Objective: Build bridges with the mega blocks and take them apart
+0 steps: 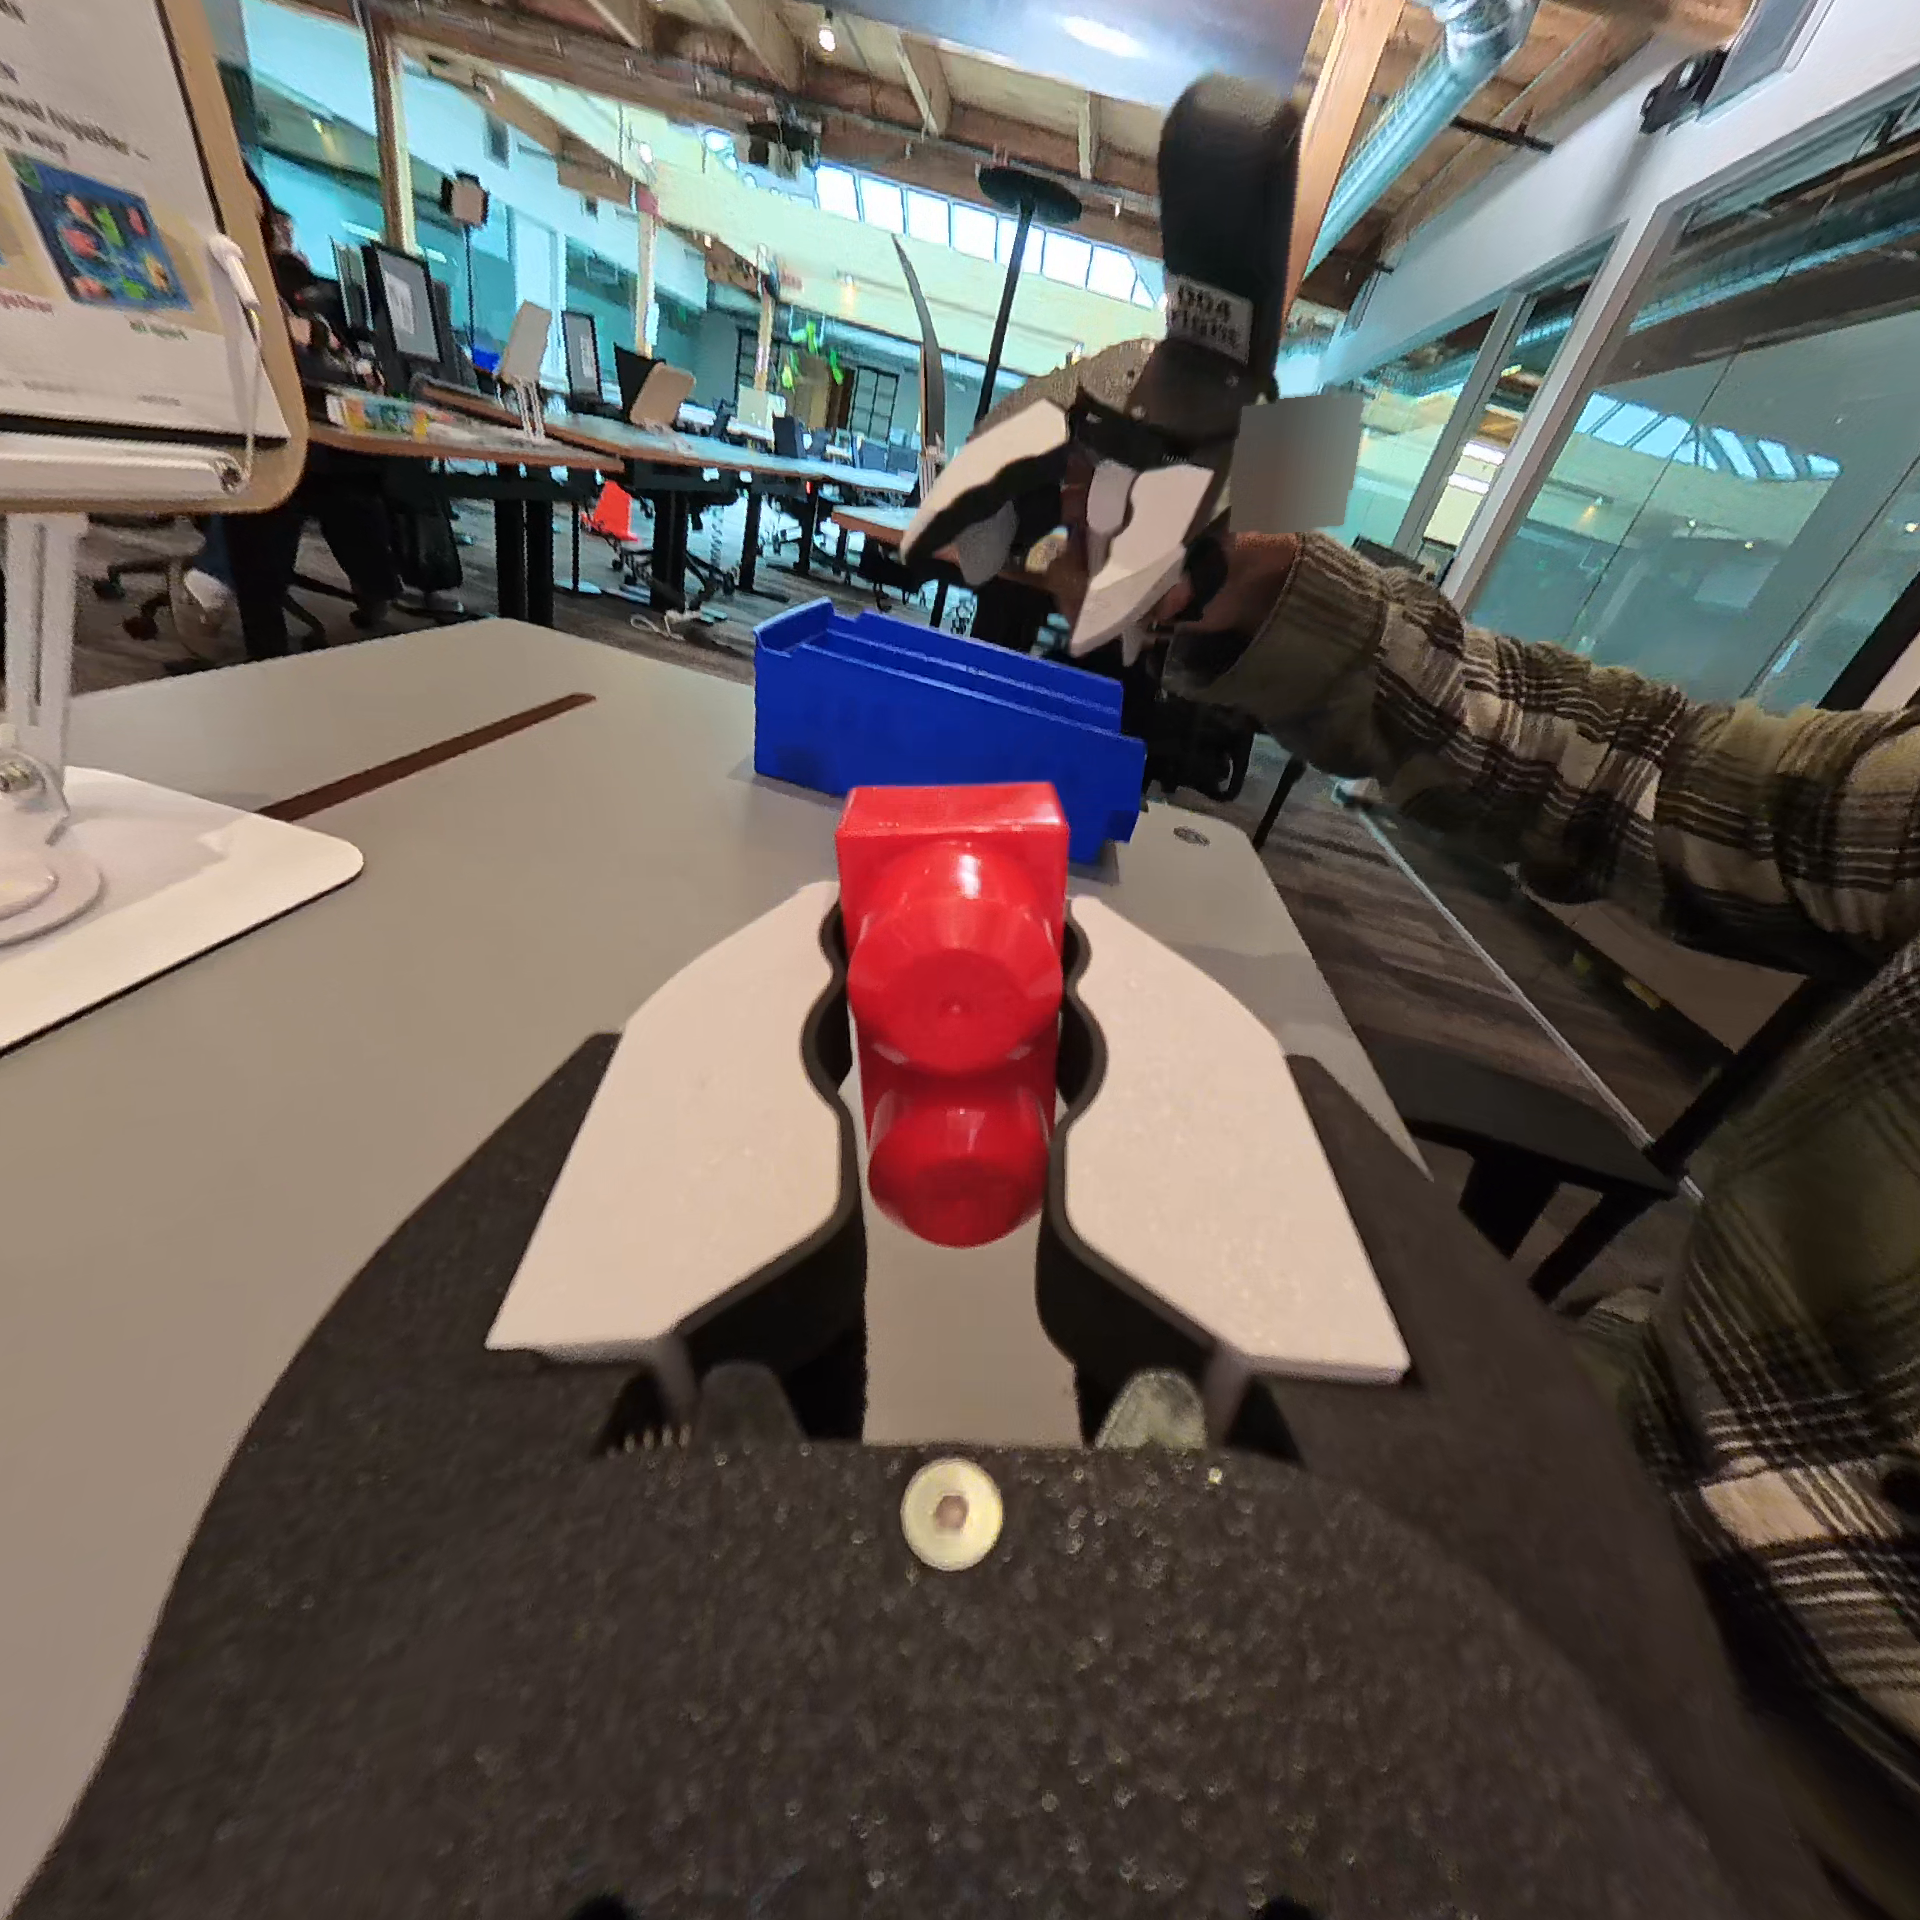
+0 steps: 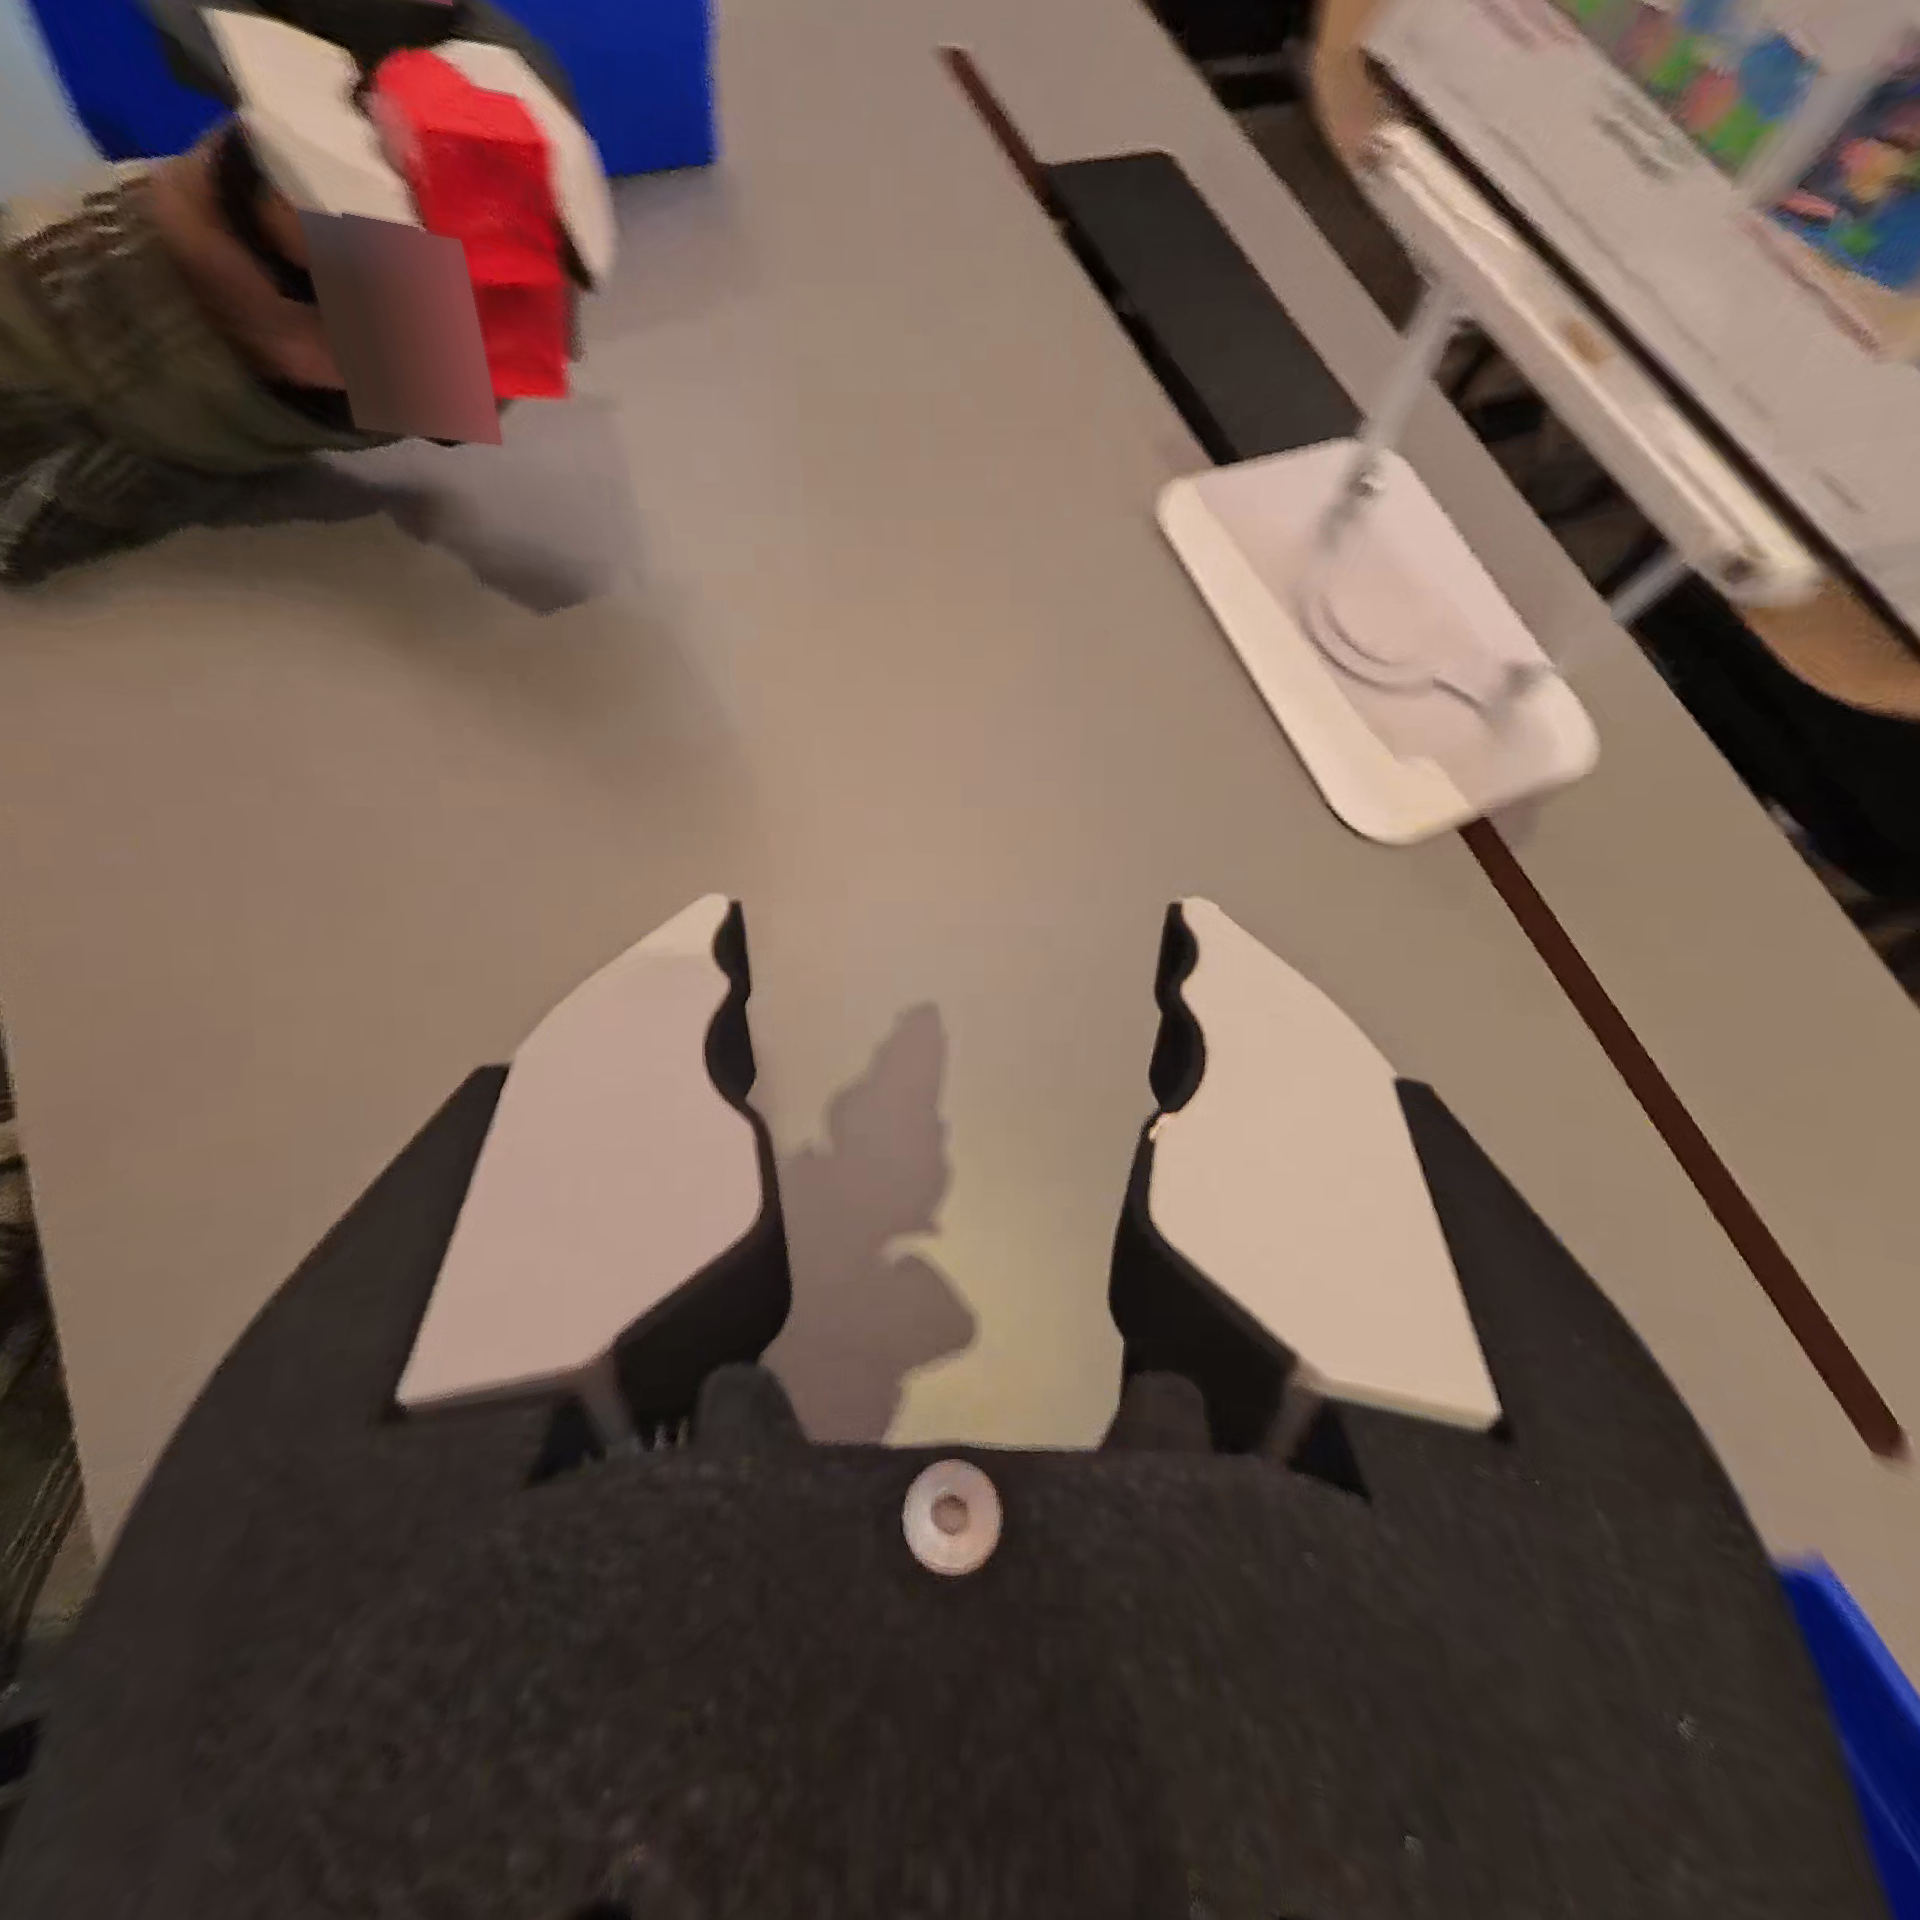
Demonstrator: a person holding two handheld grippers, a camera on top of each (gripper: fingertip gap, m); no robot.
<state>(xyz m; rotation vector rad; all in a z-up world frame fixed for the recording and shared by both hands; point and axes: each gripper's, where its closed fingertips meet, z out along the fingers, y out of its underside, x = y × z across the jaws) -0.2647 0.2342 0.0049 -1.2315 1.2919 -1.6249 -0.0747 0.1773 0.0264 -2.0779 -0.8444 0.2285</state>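
My left gripper (image 1: 951, 914) is shut on a red mega block (image 1: 954, 977), held above the grey table (image 1: 416, 1039) with its studs facing the camera. The same red block (image 2: 488, 229) shows in the right wrist view at top left, gripped between the left gripper's white fingers (image 2: 301, 125). My right gripper (image 2: 951, 914) is open and empty above the bare table (image 2: 831, 623). It also shows in the left wrist view (image 1: 1049, 540), raised above the far end of the blue bin (image 1: 935, 717), its jaws apart.
A blue plastic bin stands at the table's far edge behind the red block; a blue bin corner (image 2: 1860, 1714) shows at lower right. A white stand base (image 2: 1371, 644) holding an instruction board (image 1: 114, 239) stands at one side. A dark seam (image 2: 1662, 1122) crosses the table.
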